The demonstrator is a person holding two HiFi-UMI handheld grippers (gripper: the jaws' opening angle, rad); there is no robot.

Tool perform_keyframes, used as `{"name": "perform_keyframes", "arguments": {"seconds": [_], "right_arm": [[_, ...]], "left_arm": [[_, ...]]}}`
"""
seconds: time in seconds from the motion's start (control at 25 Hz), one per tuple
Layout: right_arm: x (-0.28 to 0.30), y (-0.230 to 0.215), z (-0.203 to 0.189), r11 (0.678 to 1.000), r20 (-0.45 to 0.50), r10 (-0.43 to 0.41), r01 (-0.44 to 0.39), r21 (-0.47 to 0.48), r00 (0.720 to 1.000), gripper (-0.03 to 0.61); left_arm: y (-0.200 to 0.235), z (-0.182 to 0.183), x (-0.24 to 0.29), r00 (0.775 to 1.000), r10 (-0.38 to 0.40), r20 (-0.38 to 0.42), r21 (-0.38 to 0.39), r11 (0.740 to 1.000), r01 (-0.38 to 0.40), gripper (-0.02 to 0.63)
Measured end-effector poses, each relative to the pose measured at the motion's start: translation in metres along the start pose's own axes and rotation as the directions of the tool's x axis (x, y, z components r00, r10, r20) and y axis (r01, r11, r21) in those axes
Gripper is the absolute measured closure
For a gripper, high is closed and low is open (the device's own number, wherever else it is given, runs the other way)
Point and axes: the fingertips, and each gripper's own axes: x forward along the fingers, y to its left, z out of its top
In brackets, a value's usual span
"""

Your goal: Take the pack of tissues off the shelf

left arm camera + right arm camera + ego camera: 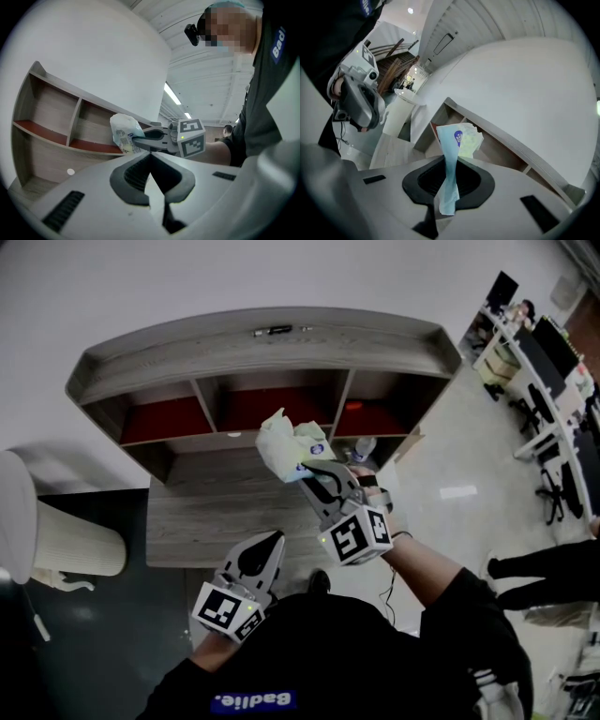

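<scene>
The pack of tissues [292, 450], pale green-white with a blue logo, hangs in the air in front of the wooden shelf [262, 343], clear of its compartments. My right gripper [307, 472] is shut on the pack's thin wrapper edge. In the right gripper view the pack [458, 139] stands up out of the right gripper [449, 174]. My left gripper [270, 545] is lower and nearer my body, shut with nothing in it. From the left gripper view, the pack [123, 133] and the right gripper [140, 137] appear beyond the left gripper [151, 154].
The shelf's compartments have red floors [164, 420], above a lower wooden ledge [225, 512]. A water bottle [362, 448] stands near the right compartment. A white ribbed cylinder [70, 540] is at the left. Desks and chairs [544, 390] and a person's legs [544, 577] are at the right.
</scene>
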Motion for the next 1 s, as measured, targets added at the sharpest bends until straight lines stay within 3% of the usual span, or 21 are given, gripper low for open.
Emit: {"name": "perform_keyframes", "arguments": {"seconds": [0.2,0.44,0.68,1.0], "right_arm": [[-0.012,0.004,0.011,0.984,0.07,0.021,-0.033,0.176,0.997,0.515],[-0.027,0.013,0.019,0.948,0.153,0.007,-0.055,0.312,0.988,0.517],[-0.042,0.026,0.024,0.89,0.24,-0.006,-0.104,0.443,0.971,0.517],[-0.058,0.034,0.017,0.793,0.26,-0.033,-0.134,0.595,0.965,0.518]], "left_arm": [[-0.003,-0.001,0.001,1.0,-0.006,-0.009,0.002,1.0,0.006,0.615],[-0.006,-0.002,0.001,1.0,-0.012,-0.014,0.005,1.0,0.012,0.615],[-0.01,-0.004,0.003,1.0,-0.023,-0.018,0.009,1.0,0.023,0.616],[-0.019,-0.006,0.002,0.999,-0.034,-0.025,0.02,0.999,0.035,0.615]]}}
